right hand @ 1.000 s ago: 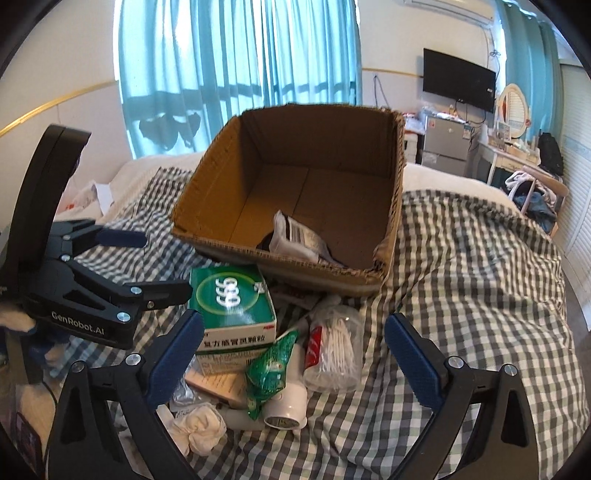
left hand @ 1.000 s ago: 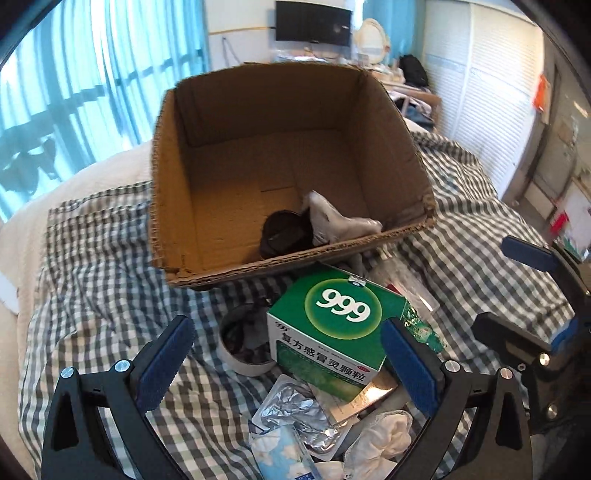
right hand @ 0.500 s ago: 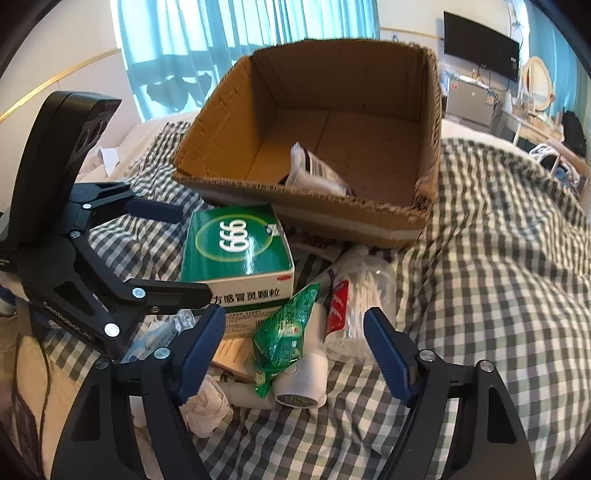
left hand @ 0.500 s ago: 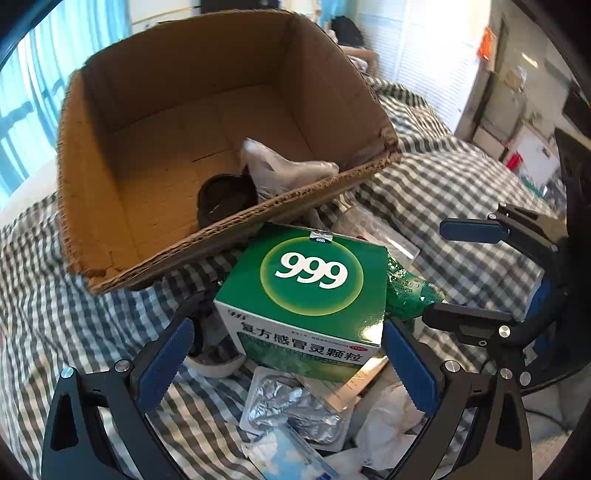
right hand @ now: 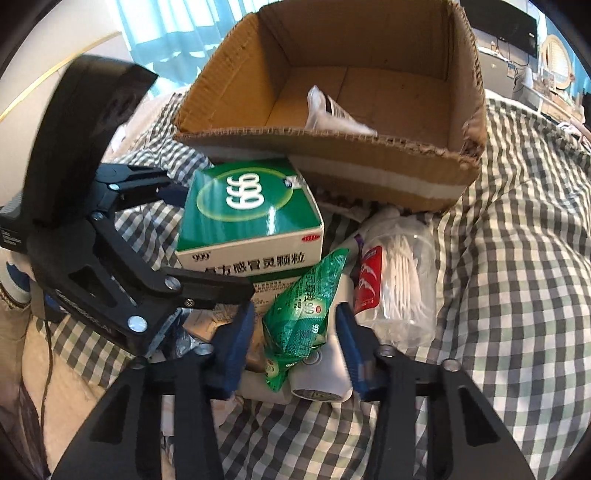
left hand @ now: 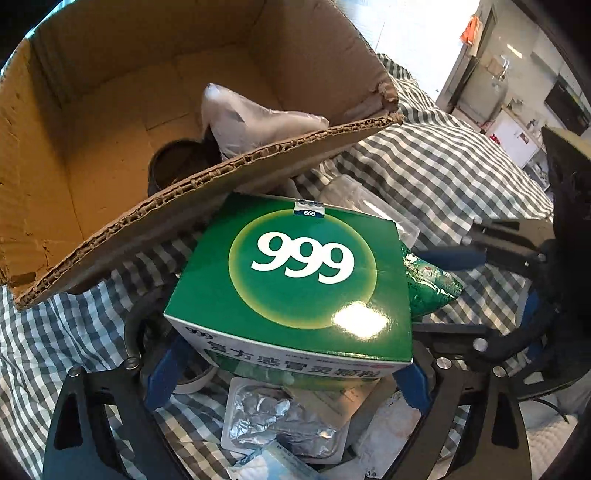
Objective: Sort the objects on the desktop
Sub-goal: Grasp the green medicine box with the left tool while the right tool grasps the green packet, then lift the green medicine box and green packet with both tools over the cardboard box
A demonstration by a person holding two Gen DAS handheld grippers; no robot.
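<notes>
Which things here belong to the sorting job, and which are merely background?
Job: green 999 box, green sachet, white bottle, cotton swab tub, foil blister pack, cardboard box.
Background: checked cloth, curtains, television.

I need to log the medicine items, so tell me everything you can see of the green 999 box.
The green 999 box is a glossy cardboard carton, closed, with a white 999 in a yellow-ringed circle on top and white sides printed with Chinese text. It lies flat on other clutter beside the cardboard box, a green sachet against it, between the closing left gripper's fingers.
</notes>
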